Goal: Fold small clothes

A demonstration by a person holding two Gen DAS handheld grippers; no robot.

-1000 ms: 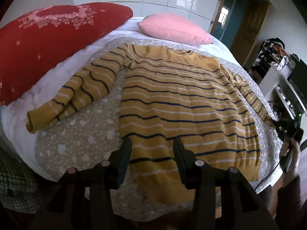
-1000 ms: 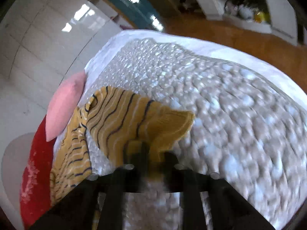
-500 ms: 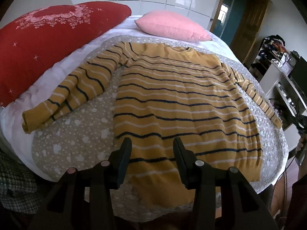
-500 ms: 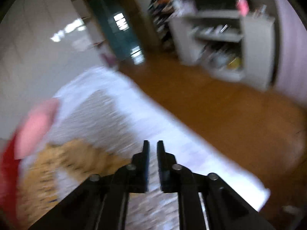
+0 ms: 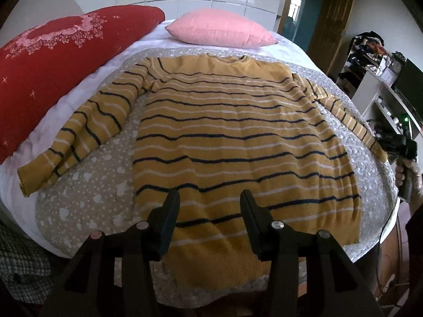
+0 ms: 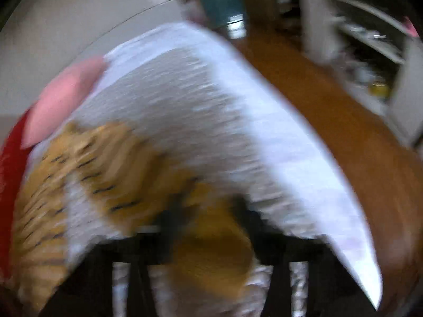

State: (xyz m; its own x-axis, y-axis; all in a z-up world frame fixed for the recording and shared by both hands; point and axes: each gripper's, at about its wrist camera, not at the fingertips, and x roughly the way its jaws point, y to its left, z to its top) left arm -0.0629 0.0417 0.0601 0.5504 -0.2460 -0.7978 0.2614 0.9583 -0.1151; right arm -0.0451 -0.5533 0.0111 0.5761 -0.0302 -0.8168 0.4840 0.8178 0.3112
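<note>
A mustard sweater with navy and white stripes lies flat, face up on the bed, collar at the far end, both sleeves spread outward. My left gripper is open and empty, hovering over the sweater's hem. My right gripper shows in the left wrist view at the bed's right edge, by the right sleeve cuff. The right wrist view is badly blurred: the right gripper stands wide over the cuff, which lies between the fingers. I cannot tell whether the fingers touch it.
The bed has a grey patterned cover. A red pillow and a pink pillow lie at the far end. White shelves stand to the right over wooden floor. Checked cloth hangs at the near left.
The right gripper swung away from the sleeve cuff, shut and empty half a second ago, and is now back over the cuff with fingers apart. The left gripper drifted slightly.
</note>
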